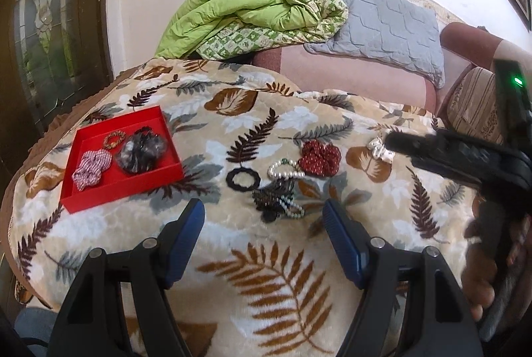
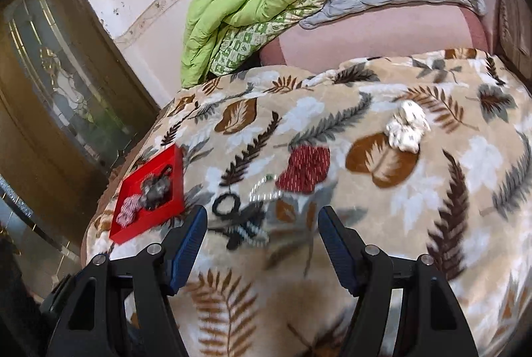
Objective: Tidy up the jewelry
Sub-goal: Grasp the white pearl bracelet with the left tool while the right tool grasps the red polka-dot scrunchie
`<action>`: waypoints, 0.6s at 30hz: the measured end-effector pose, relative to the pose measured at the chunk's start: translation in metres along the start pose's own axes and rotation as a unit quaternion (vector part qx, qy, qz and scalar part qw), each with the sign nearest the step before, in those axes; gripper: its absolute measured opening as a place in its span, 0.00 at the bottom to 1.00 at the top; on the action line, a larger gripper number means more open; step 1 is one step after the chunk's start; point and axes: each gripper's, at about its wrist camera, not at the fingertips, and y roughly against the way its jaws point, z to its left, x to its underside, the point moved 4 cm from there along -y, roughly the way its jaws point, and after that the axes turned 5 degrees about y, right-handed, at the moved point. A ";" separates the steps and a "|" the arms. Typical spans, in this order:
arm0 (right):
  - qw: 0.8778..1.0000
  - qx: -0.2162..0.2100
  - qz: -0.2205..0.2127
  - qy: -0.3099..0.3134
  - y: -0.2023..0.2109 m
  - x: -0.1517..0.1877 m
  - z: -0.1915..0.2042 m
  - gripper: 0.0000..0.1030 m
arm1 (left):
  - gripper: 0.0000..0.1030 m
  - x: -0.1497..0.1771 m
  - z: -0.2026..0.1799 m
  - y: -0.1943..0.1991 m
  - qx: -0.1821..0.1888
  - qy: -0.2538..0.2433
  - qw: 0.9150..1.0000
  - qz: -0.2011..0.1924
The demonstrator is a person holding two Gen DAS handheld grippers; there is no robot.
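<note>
The left tool (image 1: 264,214) hangs with its blue-padded fingers spread wide and nothing between them. The right tool (image 2: 262,220) is likewise parted wide and bare. Seen from the left wrist, the right hand (image 1: 488,270) grips its handle at the near right.

a plush, fuzzy leaf-print blanket (image 1: 266,257) carries a matt red tray (image 1: 109,194) near its left edge, holding a striped cloth scrunchie (image 1: 91,169) and a sheer dark one (image 1: 143,150). mid-blanket lie a glossy pearl-bead bracelet (image 1: 286,169), a dotted red cloth scrunchie (image 1: 319,159) and a black knitted hair tie (image 1: 242,180). the left gripper (image 1: 264,237) shows matt black plastic arms with ribbed blue pads (image 1: 342,247).
</note>
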 end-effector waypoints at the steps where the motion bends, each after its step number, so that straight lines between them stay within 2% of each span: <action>1: 1.000 0.001 0.004 -0.002 -0.009 -0.009 -0.001 0.71 | 0.71 -0.004 0.000 -0.005 0.003 -0.001 1.000 0.003; 5: 1.000 0.000 0.005 -0.022 -0.036 -0.037 -0.010 0.71 | 0.71 -0.019 0.001 -0.026 0.009 0.001 1.000 0.010; 8: 1.000 0.012 -0.011 -0.019 -0.052 -0.048 -0.017 0.71 | 0.71 -0.031 0.004 -0.046 0.014 0.005 1.000 0.013; 11: 0.999 0.022 -0.021 -0.009 -0.069 -0.042 -0.026 0.71 | 0.71 -0.039 0.006 -0.066 0.024 0.004 1.000 0.019; 14: 0.999 0.033 0.012 -0.011 -0.094 -0.028 -0.039 0.71 | 0.71 -0.046 0.006 -0.089 0.032 -0.001 0.999 0.026; 18: 0.999 0.035 0.029 -0.017 -0.120 -0.021 -0.051 0.70 | 0.71 -0.063 0.007 -0.124 0.050 -0.004 0.998 0.042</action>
